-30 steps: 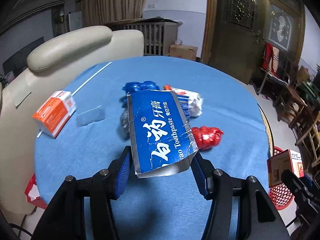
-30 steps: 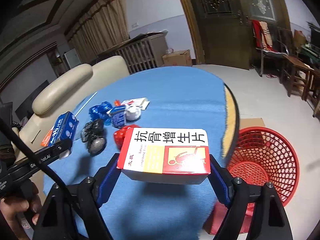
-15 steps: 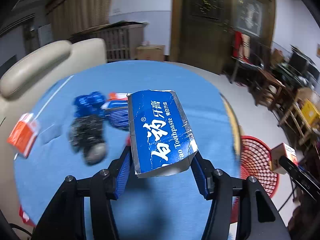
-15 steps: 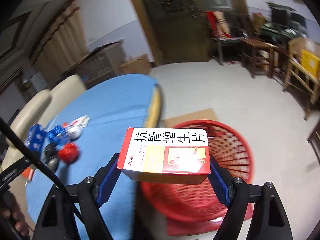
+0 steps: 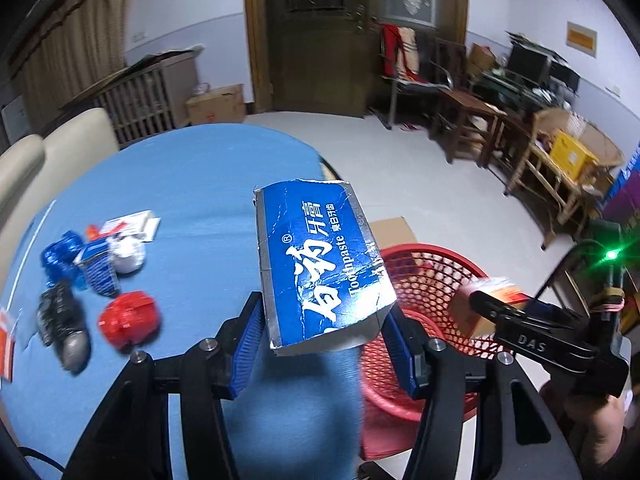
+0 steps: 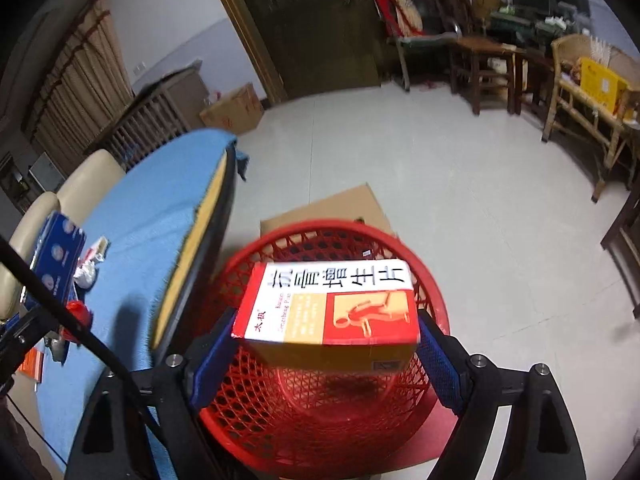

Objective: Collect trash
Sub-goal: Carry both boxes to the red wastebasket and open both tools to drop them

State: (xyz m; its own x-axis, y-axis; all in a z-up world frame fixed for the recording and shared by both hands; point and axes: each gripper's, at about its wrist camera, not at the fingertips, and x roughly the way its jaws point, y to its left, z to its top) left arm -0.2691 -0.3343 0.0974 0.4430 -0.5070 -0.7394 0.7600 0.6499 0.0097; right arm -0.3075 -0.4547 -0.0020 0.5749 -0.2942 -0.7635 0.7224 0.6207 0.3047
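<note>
So the drop-off step is what's in hand here. The red-and-yellow medicine box point(image 6: 328, 308) is carried in the right gripper point(image 6: 326, 344), low in the centre of the right wrist view, and it's hung directly above the red mesh basket point(image 6: 432, 308) on the floor. The jaws have just been opening a bit, with the box between the blue pads; on the right side a sliver of a gap can be made out, so the box is judged to be released or right on the edge of it. Nothing more than a slightly wider opening is called for there, since the basket's mouth is squarely below.

In the left wrist view, the blue toothpaste box point(image 5: 320, 264) is pinched by its near end in the left gripper point(image 5: 324, 344), jaws partly closed and pressed on its sides. It's held above the edge of the blue desk point(image 5: 192, 184), with the basket at lower right of the frame, beside it rather than under it. A bit more travel to the right is probably needed before letting go.

Left on the desk at the left of the frame: a red crumpled wrapper point(image 5: 128, 320), a blue one point(image 5: 64, 256), a dark one point(image 5: 64, 324) and a white wad point(image 5: 126, 254). Plenty is left to be collected.
</note>
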